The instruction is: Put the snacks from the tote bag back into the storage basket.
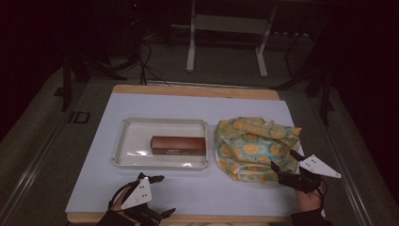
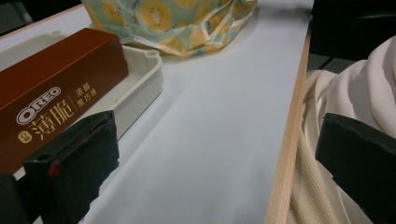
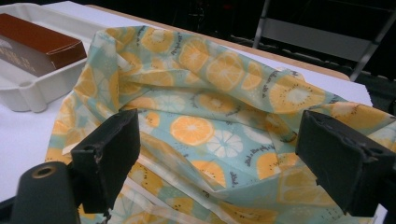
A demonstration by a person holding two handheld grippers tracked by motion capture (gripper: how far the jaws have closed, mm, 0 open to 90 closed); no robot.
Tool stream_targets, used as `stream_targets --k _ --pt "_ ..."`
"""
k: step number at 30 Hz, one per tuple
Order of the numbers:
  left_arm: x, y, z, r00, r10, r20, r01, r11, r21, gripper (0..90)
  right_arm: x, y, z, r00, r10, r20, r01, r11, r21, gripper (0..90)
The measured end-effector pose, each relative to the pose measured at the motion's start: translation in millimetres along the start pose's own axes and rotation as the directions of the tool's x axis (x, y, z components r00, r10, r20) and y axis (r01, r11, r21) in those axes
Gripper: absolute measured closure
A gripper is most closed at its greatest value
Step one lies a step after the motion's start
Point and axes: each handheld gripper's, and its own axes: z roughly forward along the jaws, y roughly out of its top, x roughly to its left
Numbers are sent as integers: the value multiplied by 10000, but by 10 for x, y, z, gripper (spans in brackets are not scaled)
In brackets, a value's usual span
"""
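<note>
Citrus-printed cloth, pale green with orange and yellow fruit slices, makes up the bag (image 1: pixel 256 148) that lies crumpled on the right half of the surface (image 1: pixel 188 188), just beside the tray (image 1: pixel 127 141). In the right gripper view the bag (image 3: pixel 224 116) has its mouth turned toward the camera, the rim folded back so the printed lining shows inside.

The right tongs (image 1: pixel 284 165) sit at the bag's near right edge, held by a hand (image 1: pixel 308 200) that comes in from the bottom of the high view. Their jaws are spread wide, one to each side of the bag's opening, and the right gripper view shows the right tongs (image 3: pixel 219 158) with cloth between the jaws but neither pad pressing on it: released, grasping nothing.

The left tongs (image 1: pixel 162 195) hover at the near edge of the surface, well apart from the bag and in front of the tray. Their jaws are also spread, and the left gripper view shows the left tongs (image 2: pixel 217 158) with only bare white surface (image 2: pixel 210 140) between them: released, nothing held.

The tray is white and shallow and lies to the left of the bag. A brown box (image 1: pixel 179 145) lies flat in it, toward its right end, long side across. In the left gripper view the box (image 2: pixel 51 88) bears white lettering, with the tray's rim (image 2: pixel 144 74) just beside it and the bag (image 2: pixel 173 23) beyond. A cream sleeve (image 2: pixel 355 93) shows past the wooden edge of the surface.
</note>
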Motion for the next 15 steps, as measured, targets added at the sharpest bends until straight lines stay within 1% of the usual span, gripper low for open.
stream_targets --k 2,8,9,12,15 --pt "0 0 1 10000 7 -2 -7 10000 5 0 -4 -1 8 9999 -14 -146 14 10000 1 140" --pt "-2 1 4 10000 13 -20 -12 10000 33 0 -15 -2 15 9995 -89 -319 88 10000 -40 141" --pt "-2 0 4 10000 10 -23 -10 10000 39 0 -23 -2 25 9988 -175 -461 173 9998 -37 142" --pt "-1 0 4 10000 7 -25 -7 10000 42 0 -24 -4 49 9979 -401 -510 403 9992 14 161" --pt "-2 0 5 10000 14 -23 -14 10000 45 0 -18 -5 70 9970 -502 -581 510 9986 125 162"
